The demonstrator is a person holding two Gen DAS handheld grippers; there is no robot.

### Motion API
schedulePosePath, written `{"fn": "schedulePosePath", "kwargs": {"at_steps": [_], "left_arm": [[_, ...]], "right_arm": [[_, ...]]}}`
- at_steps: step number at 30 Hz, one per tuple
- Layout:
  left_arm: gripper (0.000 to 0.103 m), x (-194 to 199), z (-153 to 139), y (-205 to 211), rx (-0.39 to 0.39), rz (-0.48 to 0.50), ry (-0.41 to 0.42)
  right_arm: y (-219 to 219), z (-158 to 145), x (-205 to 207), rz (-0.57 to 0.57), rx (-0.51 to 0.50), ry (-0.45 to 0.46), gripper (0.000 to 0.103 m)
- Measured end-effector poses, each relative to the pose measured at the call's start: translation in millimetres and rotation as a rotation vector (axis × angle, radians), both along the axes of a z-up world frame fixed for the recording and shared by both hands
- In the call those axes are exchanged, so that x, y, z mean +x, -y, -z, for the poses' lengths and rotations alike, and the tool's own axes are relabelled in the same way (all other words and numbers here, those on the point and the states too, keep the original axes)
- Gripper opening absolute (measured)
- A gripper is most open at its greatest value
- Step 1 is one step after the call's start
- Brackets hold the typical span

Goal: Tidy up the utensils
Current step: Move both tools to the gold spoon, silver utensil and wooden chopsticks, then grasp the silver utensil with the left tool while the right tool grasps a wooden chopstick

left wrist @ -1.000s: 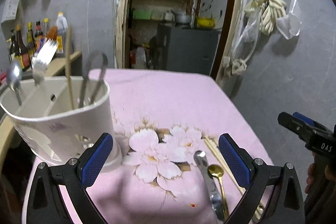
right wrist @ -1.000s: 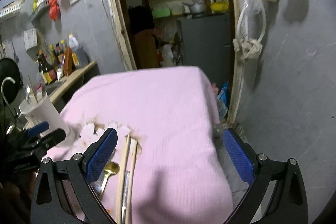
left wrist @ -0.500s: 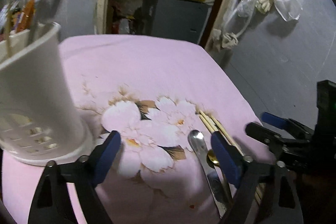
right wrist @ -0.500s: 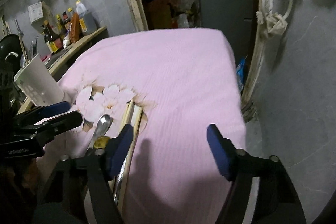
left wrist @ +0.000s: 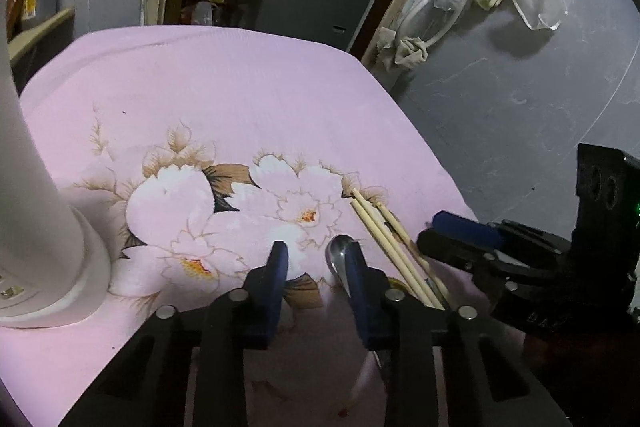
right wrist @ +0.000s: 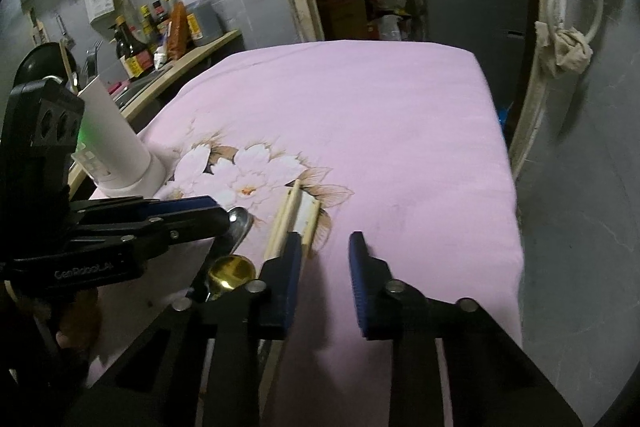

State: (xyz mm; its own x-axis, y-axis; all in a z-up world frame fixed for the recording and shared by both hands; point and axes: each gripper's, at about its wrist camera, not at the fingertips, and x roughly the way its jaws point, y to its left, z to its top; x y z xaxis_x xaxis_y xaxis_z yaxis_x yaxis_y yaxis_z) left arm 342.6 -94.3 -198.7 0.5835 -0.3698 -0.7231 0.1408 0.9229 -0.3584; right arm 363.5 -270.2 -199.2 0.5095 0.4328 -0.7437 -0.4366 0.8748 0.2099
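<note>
Both grippers had just been closing with nothing between the pads. The left gripper (left wrist: 316,259) hung narrowly parted beside the silver spoon (left wrist: 338,253), the right gripper (right wrist: 325,247) beside the chopsticks (right wrist: 290,215), near the white holder (right wrist: 116,143), probably lining up pickups.

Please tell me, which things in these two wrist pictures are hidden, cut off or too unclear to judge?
- White plastic utensil holder: left wrist view, top cut off by the picture edge; contents unseen.
- Silver metal spoon: left wrist view, handle hidden behind the left gripper.
- Small gold spoon: right wrist view, handle hidden under the right gripper.
- Pale wooden chopsticks: right wrist view, near ends hidden behind the same gripper.
- Bottles on the shelf: labels too small.
</note>
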Motion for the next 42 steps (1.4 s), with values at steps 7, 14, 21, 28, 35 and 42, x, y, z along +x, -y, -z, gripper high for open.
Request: {"fn": "schedulePosePath", "kwargs": {"at_steps": [7,14,21,28,35,42], "left_arm": [[0.02,8.5,4.1,5.6,-0.036,0.048,-0.027],[0.019,16.5,3.0,5.2,-0.05,0.069,-0.046],[0.009,18.2,3.3,8.3,-0.036,0.079,-0.051],[0.005,13.6,-1.4,9.0,-0.028,0.08,-0.047],[0.004,7.5,-7.5,10.6,0.014,0.073,-0.043],[0.003,-8.0,-24.4,2.8,0.025,0.027,-0.013]], "right_arm": [[-6.2,4.7,4.2,-0.029,0.002,-0.031,0.02],[-3.0,7.3,5.7,-0.031,0.009,-0.04,0.02],[-5.1,6.3,4.9,-0.038,-0.012,-0.048,0.019],[-15.3,1.9,14.0,-0.054,-0.084,-0.106,0.019],[-30.1,-3.0,25.1,-0.036,-0.152,-0.172,0.007],[-18.9,-6.4,26.4,0.03,-0.058,-0.231,0.004]]}}
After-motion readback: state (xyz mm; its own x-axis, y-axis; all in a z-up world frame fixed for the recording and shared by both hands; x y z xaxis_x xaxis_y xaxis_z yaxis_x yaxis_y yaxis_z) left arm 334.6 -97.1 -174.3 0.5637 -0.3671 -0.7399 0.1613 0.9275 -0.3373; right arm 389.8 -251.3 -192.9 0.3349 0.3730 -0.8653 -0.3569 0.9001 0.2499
